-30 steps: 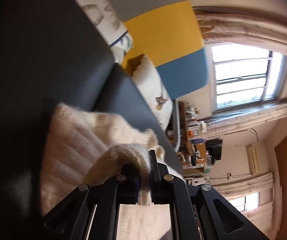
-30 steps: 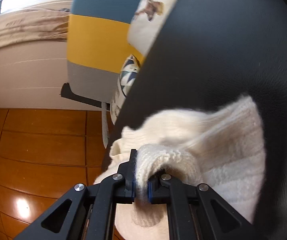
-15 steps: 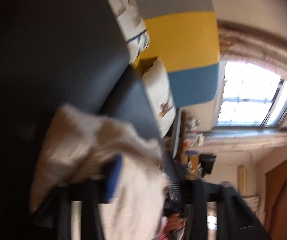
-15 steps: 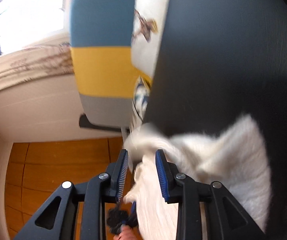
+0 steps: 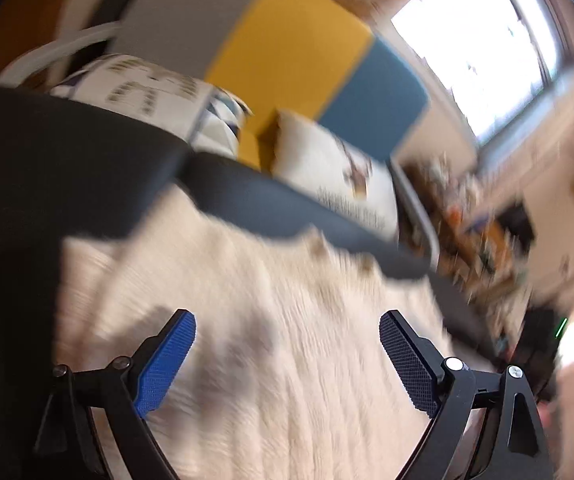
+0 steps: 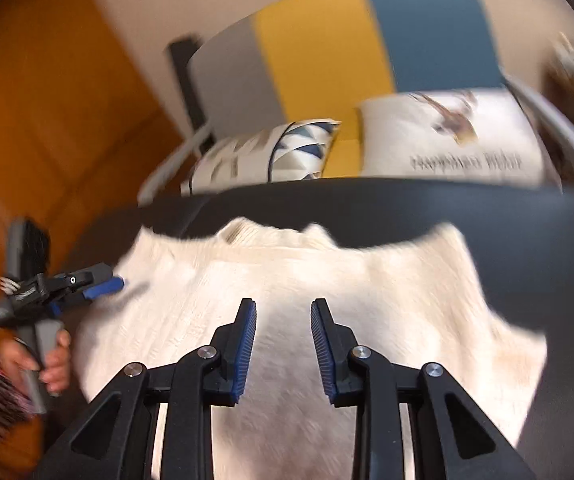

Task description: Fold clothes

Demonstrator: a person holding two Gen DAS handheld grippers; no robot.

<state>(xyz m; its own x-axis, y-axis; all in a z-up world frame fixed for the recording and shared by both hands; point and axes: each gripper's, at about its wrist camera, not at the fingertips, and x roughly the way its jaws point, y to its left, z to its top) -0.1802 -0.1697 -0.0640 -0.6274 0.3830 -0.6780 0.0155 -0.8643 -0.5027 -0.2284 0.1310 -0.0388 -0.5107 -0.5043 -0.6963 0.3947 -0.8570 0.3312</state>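
Observation:
A cream knitted sweater [image 6: 307, 280] lies spread on a dark surface [image 6: 527, 240], its collar toward the far edge. It also fills the lower part of the left wrist view [image 5: 287, 340], which is blurred by motion. My right gripper [image 6: 283, 308] is open and empty above the sweater's middle. My left gripper [image 5: 287, 328] is wide open and empty above the sweater. The left gripper also shows in the right wrist view [image 6: 103, 284], held in a hand at the sweater's left edge, open.
Behind the dark surface stands a chair with a grey, yellow and blue back [image 6: 327, 48] and two printed cushions [image 6: 447, 136]. Orange wooden floor [image 6: 27, 120] lies to the left. A bright window [image 5: 479, 40] and cluttered shelves [image 5: 479, 240] show at the right.
Both grippers were shut on folds of the sweater a second ago. They have opened, let the sweater go, and swung back above it. The sweater now lies spread out.

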